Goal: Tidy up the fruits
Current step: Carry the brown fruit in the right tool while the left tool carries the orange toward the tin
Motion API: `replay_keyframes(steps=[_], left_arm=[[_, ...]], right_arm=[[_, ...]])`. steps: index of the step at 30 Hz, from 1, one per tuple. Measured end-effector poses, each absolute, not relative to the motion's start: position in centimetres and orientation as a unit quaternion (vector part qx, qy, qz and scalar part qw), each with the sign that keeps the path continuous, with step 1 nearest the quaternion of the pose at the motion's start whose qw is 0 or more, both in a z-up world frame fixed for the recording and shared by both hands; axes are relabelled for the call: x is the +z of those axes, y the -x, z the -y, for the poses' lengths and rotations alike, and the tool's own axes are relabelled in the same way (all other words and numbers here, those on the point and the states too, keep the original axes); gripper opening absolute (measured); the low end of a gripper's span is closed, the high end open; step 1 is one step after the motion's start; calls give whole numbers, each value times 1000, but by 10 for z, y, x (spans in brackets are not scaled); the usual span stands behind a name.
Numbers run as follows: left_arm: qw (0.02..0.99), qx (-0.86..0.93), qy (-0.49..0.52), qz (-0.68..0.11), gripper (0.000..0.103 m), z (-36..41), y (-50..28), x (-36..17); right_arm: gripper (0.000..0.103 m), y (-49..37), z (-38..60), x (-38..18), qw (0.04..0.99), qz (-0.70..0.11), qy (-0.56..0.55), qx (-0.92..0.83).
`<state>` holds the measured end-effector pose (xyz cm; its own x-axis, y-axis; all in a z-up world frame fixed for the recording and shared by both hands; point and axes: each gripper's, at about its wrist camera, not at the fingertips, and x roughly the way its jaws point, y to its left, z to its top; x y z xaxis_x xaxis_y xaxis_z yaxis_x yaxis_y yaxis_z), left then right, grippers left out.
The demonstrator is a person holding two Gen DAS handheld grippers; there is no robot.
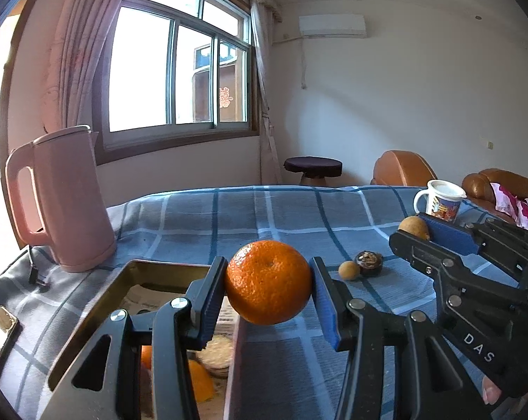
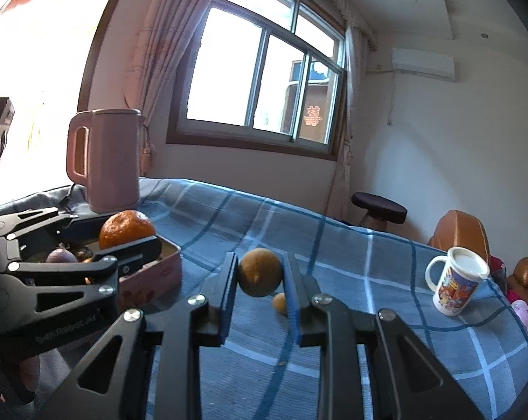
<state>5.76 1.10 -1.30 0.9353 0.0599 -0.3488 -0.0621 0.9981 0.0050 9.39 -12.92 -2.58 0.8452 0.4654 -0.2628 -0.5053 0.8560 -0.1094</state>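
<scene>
My left gripper [image 1: 268, 281] is shut on an orange mandarin [image 1: 267, 281], held above the right rim of a metal tin [image 1: 159, 267] that has orange pieces and other fruit inside. My right gripper [image 2: 260, 276] is shut on a small brown round fruit [image 2: 259, 272], lifted over the blue checked cloth. In the left wrist view the right gripper [image 1: 418, 227] shows at the right with the brown fruit [image 1: 412, 226]. In the right wrist view the left gripper [image 2: 131, 236] holds the mandarin [image 2: 126, 228] over the pink tin [image 2: 152, 273]. A small brown fruit [image 1: 349, 270] and a dark wrinkled fruit [image 1: 369, 262] lie on the cloth.
A pink kettle [image 1: 64, 199] stands at the back left by the tin, its cord trailing on the cloth. A printed mug [image 1: 440, 201] sits near the table's right edge. A phone [image 1: 1, 329] lies at the front left. A stool and brown armchairs stand beyond the table.
</scene>
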Motion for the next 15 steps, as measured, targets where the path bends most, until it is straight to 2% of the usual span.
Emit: replay_keyframes(steps=[15], left_arm=[[980,58,9,-191,49,-51,-43,-10]], right_arm=[[28,-82,90,-16,942,-114,101,298]])
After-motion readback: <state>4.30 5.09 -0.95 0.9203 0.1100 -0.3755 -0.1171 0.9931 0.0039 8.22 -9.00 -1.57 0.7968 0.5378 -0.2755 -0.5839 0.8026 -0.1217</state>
